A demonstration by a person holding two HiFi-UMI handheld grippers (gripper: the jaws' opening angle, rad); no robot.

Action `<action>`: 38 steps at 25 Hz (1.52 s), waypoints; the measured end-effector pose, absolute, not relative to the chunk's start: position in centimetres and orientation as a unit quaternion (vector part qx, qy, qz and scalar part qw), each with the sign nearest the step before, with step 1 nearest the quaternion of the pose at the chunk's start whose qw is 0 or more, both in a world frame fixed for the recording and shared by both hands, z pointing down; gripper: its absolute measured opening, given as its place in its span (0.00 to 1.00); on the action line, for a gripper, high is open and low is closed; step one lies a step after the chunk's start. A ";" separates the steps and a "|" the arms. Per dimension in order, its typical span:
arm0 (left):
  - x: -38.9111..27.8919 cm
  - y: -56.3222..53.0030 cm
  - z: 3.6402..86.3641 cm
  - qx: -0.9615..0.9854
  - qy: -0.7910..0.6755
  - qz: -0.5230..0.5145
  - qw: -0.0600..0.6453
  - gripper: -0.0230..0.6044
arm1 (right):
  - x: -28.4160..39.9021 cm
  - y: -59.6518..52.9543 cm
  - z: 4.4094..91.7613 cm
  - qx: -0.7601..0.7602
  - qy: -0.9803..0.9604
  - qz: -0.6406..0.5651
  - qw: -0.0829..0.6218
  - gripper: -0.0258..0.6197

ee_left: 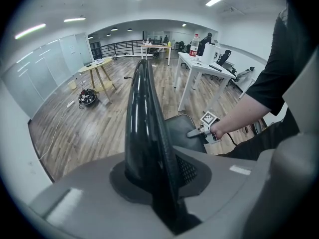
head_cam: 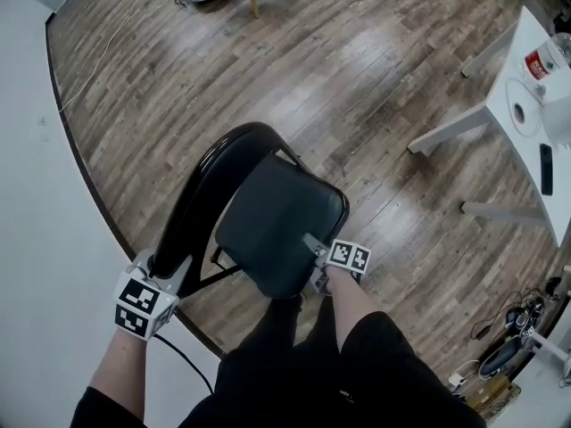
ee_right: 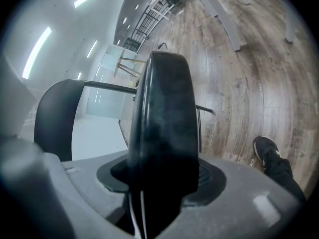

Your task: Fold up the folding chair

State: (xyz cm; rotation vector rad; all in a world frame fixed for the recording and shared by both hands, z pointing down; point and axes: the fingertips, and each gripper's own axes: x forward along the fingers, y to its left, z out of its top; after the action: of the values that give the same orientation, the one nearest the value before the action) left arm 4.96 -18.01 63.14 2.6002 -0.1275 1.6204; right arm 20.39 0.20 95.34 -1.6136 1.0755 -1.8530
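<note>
Your left gripper (head_cam: pixel 163 273) is clamped narrow on the chair's back (head_cam: pixel 207 181), with the glossy black panel pinched between its jaws. The chair (head_cam: pixel 234 266) stands on the wood floor (head_cam: pixel 357 78) right in front of your legs (seat down, not folded). Your right gripper (head_cam: pixel 318 259) grips the near edge of the seat (head_cam: pixel 281 217), its jaws set wider around the thick padding. A white table (head_cam: pixel 526 96) stands well off to the right.
</note>
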 end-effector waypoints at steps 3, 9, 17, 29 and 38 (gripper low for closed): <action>5.1 -17.4 63.0 0.844 -0.047 0.532 0.036 0.15 | 20.4 0.2 95.0 -0.587 0.389 -0.674 0.226 0.43; 5.2 -16.5 62.8 0.840 -0.057 0.538 0.036 0.15 | 20.2 0.2 94.4 -0.589 0.386 -0.674 0.224 0.42; 5.5 -14.7 62.6 0.840 -0.058 0.539 0.026 0.14 | 20.0 0.2 94.0 -0.593 0.383 -0.673 0.221 0.41; 5.9 -13.1 62.2 0.836 -0.069 0.544 0.018 0.14 | 19.9 -0.2 92.8 -0.599 0.375 -0.674 0.214 0.39; 6.1 -12.1 62.1 0.835 -0.075 0.544 0.012 0.13 | 19.8 -0.6 92.1 -0.606 0.365 -0.677 0.204 0.39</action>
State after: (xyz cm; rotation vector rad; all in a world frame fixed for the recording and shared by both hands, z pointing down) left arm 6.07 -12.11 62.09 2.6044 -0.2330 1.6970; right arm 19.75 -0.58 92.12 -1.6899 1.0179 -1.8866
